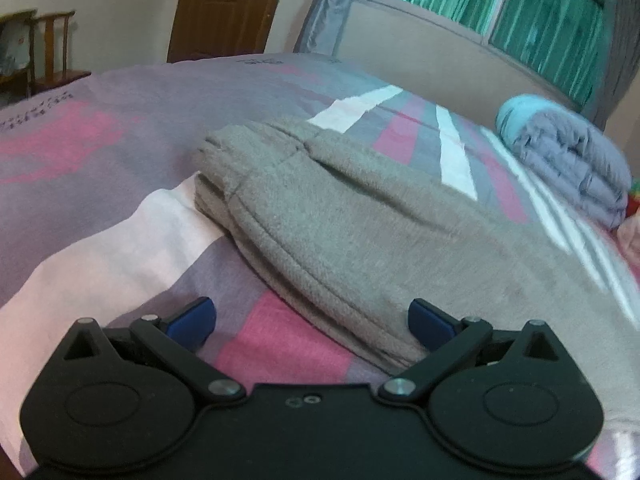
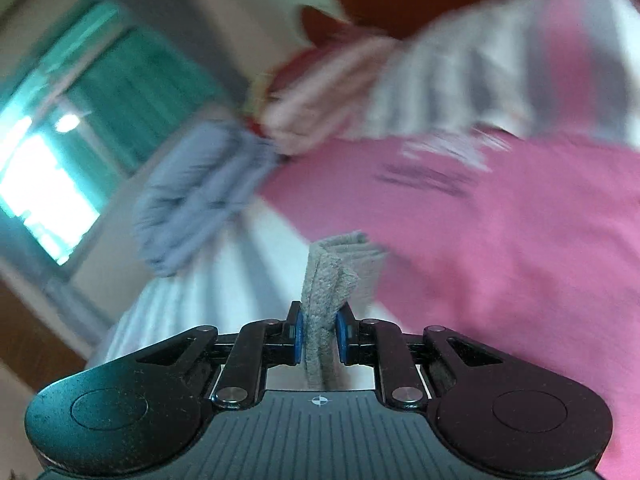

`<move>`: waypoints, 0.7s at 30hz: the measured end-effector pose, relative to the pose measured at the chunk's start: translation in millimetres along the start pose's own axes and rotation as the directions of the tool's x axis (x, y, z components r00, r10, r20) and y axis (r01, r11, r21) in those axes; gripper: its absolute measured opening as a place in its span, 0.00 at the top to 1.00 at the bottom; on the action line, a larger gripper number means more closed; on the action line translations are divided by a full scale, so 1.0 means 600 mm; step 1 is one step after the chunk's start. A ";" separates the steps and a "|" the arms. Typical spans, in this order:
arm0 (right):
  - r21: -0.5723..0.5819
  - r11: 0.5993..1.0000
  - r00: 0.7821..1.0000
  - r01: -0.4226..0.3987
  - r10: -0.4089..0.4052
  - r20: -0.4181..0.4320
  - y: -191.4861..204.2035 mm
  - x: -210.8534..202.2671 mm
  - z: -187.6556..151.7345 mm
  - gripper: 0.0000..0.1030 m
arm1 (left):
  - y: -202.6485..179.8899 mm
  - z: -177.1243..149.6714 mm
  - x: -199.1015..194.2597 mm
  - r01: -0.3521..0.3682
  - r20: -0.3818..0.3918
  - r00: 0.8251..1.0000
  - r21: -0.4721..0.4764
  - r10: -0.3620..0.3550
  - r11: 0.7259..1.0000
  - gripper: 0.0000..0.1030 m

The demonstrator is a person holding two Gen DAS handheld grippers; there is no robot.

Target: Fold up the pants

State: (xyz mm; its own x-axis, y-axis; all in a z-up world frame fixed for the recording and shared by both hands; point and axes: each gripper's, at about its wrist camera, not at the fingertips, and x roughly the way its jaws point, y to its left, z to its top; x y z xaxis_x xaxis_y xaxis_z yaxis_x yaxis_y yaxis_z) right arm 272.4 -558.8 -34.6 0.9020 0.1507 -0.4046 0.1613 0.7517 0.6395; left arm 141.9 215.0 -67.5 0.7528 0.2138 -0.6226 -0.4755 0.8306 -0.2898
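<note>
Pants (image 1: pixel 320 208): grey fleece, folded; right gripper (image 2: pixel 319 330) fingers pinch layered edge

Fuzzy grey fleece pants (image 1: pixel 352 224), matt cotton bedsheet (image 1: pixel 120 184)

Brown wooden door (image 1: pixel 228 8), green-curtained window (image 1: pixel 500 4), perhaps chairs (image 1: pixel 48 44) beside pale wall (image 1: pixel 120 0).
</note>
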 end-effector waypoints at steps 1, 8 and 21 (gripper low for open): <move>-0.041 0.999 0.999 -0.033 0.034 0.006 0.034 -0.004 -0.001 0.84 | 0.002 0.000 -0.007 0.006 0.006 1.000 -0.014 -0.006 1.000 0.06; -0.202 0.942 0.963 -0.269 0.260 -0.072 0.261 0.014 -0.079 0.84 | 0.006 0.003 -0.051 0.061 0.004 0.998 -0.009 -0.061 0.998 0.06; -0.457 0.732 0.826 -0.505 0.256 -0.502 0.477 0.095 -0.522 0.51 | 0.052 -0.007 -0.079 0.100 -0.047 0.993 -0.075 -0.104 0.992 0.06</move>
State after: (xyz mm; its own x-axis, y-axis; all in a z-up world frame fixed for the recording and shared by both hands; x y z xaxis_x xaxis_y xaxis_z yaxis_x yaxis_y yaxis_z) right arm 244.2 -134.0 -79.4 0.5852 0.6394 -0.4988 -0.5205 0.7678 0.3736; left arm 89.8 228.9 -50.1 0.7758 0.1017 -0.6228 -0.4302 0.8072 -0.4041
